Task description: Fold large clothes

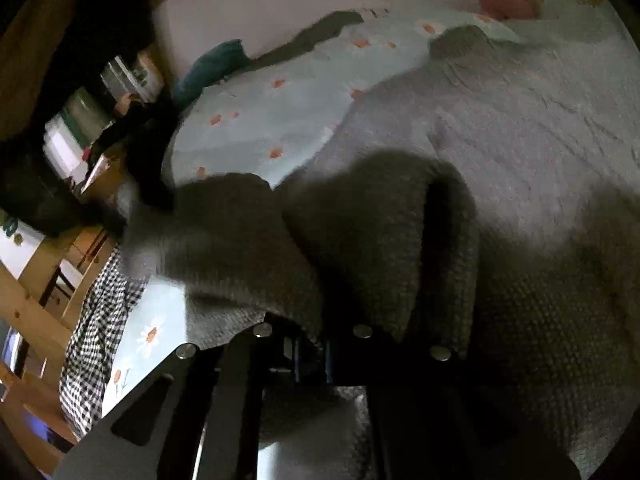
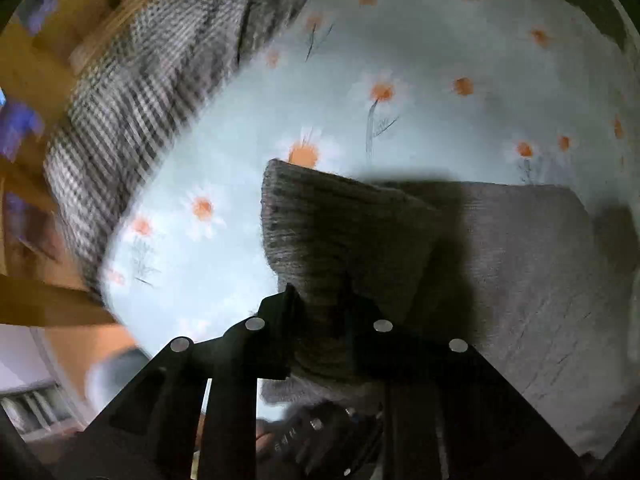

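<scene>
A daisy-print bed point(image 2: 248, 128) holds a grey sweater point(image 1: 520, 128), mostly spread out. Both the left gripper point(image 1: 312, 344) and right gripper point(image 2: 320, 320) clamp lifted knit edges, so a fold seems underway, none finished.

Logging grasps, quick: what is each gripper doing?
Left gripper: shut on the grey sweater.
Right gripper: shut on the grey sweater's ribbed edge.

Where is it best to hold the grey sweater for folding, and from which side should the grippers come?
Hold the grey sweater at its ribbed edge, approaching from the near side, low over the floral bedsheet. The ribbing looks thick and firm, and both the right gripper and left gripper already clamp knit there.
</scene>
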Action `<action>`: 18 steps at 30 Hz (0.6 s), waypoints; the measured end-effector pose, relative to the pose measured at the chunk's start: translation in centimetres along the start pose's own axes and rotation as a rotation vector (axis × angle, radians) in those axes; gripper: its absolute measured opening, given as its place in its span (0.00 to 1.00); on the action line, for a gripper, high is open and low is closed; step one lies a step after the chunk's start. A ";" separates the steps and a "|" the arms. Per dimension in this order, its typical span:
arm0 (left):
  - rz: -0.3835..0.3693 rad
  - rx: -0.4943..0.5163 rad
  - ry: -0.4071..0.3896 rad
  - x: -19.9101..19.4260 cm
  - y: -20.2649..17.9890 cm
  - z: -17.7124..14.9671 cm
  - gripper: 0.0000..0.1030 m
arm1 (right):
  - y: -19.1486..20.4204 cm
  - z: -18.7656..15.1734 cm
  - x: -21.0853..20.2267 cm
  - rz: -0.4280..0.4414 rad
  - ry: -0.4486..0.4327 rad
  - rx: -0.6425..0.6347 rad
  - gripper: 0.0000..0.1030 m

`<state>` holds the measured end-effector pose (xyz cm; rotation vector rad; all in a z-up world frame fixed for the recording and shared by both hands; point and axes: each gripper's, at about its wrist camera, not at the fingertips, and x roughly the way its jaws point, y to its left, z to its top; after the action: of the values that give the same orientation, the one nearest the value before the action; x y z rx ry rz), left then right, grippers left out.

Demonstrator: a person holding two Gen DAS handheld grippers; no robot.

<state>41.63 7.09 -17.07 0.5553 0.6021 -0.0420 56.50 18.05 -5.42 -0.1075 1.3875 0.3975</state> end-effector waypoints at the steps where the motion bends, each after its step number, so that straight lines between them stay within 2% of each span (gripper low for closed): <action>1: -0.003 -0.020 -0.017 -0.3 0.4 0.1 0.06 | -1.4 -0.5 -1.7 0.042 -0.049 0.038 0.17; 6: -0.075 -0.202 -0.113 -2.9 3.1 1.0 0.07 | -10.4 -3.8 -7.2 0.244 -0.276 0.224 0.14; 8: -0.151 -0.313 -0.170 -4.9 4.8 1.1 0.10 | -13.8 -6.4 -9.3 0.295 -0.349 0.273 0.13; 10: -0.237 -0.403 -0.230 -7.1 6.2 1.1 0.32 | -16.7 -8.8 -10.8 0.322 -0.401 0.310 0.13; 12: -0.340 -0.493 -0.261 -9.2 7.4 0.8 0.42 | -19.5 -10.8 -12.1 0.336 -0.456 0.353 0.13; 15: -0.417 -0.606 -0.242 -10.3 8.8 0.9 0.43 | -24.1 -13.7 -13.9 0.329 -0.497 0.408 0.13; 18: -0.475 -0.695 -0.132 -8.7 10.1 2.5 0.54 | -27.5 -16.2 -13.1 0.304 -0.481 0.450 0.13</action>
<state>37.76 13.41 -5.68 -0.2690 0.5648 -0.3028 48.94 -15.22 -0.16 0.5423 0.9839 0.3251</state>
